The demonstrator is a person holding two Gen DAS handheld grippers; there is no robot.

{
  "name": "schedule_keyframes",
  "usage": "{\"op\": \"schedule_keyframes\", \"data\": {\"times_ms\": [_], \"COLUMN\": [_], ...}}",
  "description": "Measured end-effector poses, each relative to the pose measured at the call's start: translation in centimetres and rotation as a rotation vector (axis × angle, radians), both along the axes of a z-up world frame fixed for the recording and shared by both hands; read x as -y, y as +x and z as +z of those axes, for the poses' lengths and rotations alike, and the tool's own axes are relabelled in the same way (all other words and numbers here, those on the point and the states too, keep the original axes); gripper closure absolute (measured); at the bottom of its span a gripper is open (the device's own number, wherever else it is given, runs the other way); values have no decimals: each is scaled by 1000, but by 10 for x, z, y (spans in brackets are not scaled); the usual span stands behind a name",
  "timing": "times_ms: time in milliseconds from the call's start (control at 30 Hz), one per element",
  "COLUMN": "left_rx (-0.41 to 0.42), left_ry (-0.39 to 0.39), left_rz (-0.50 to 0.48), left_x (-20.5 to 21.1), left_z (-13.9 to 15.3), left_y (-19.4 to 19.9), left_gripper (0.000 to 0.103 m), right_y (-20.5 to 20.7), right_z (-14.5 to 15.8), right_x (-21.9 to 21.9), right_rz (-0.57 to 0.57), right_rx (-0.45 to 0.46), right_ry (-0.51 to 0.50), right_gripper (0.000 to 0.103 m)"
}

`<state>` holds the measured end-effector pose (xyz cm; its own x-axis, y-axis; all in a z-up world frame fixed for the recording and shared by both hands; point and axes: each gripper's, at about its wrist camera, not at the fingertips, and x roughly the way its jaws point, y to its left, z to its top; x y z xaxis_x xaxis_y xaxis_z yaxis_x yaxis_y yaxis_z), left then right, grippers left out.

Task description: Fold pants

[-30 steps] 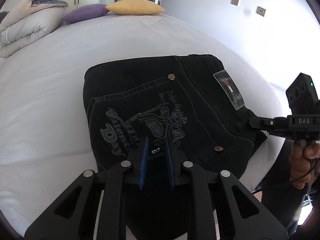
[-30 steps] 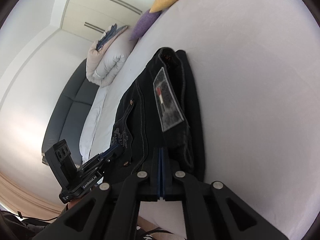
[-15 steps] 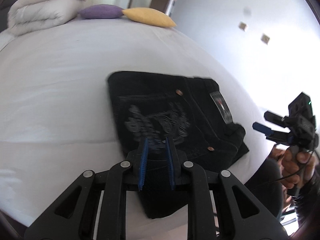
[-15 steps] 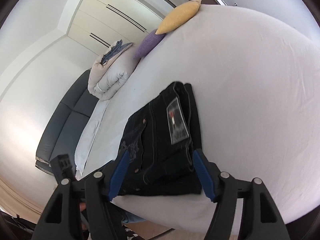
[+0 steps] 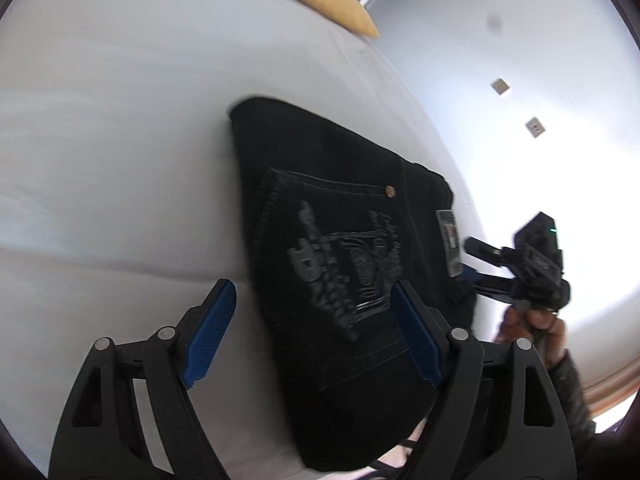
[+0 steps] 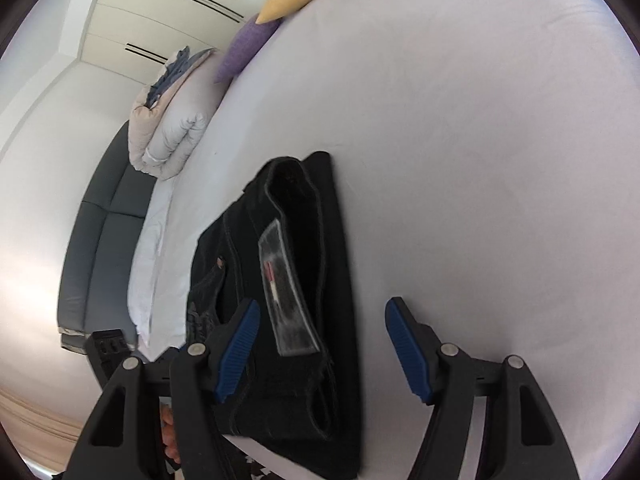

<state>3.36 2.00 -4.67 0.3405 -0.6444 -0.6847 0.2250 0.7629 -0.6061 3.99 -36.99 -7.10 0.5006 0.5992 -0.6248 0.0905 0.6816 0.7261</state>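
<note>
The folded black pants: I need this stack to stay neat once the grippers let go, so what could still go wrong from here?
The folded black pants lie close to the near edge of the bed, so a nudge might slide them off. Both the left gripper and the right gripper are open and close above the fabric; a finger could snag a layer when withdrawing. In the right wrist view the waistband end gapes, so the fold may spring loose.

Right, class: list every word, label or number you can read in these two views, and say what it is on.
Nothing reads clearly.
Embossed lettering on the pants back pocket: blurred, unreadable.
Waistband patch: red and white mark, no legible text.
Right gripper body: no legible print.
</note>
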Motion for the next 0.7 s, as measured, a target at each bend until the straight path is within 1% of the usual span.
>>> {"op": "schedule_keyframes", "data": {"times_ms": [67,133,233,267,300,333,367,400,433,467,533,600,700], "left_rx": [-41,-62,-78,-82,-84,-87,-88,-88,-82,-71,-43,-13,49], "left_ry": [-5,-2,15,25,42,71,78,81,84,89,104,118,125], "left_rz": [-13,-24,-48,-55,-62,-69,-74,-80,-89,-98,-106,-106,-103], "left_x": [5,10,17,19,20,23,23,23,23,24,26,28,29], "left_z": [-6,-12,-14,-14,-13,-13,-12,-10,-8,-5,5,17,42], "left_y": [8,15,24,27,28,30,32,33,33,33,33,33,36], "left_gripper": [24,24,25,27,36,45,48,54,60,63,73,78,80], "right_y": [7,17,28,31,35,40,40,39,37,35,33,31,29], "right_z": [-1,-3,-5,-4,-4,-4,-4,-1,4,8,18,34,61], "right_x": [-6,-14,-23,-26,-31,-34,-37,-39,-44,-47,-54,-62,-71], "right_rz": [16,49,69,77,85,88,91,95,105,112,121,131,155], "right_rx": [-19,-33,-54,-56,-63,-69,-68,-56,-35,-19,14,59,131], "right_ry": [-7,-13,-36,-46,-68,-85,-96,-116,-157,-185,-239,-273,-304], "right_gripper": [34,34,38,41,46,57,64,67,71,76,80,83,84]}}
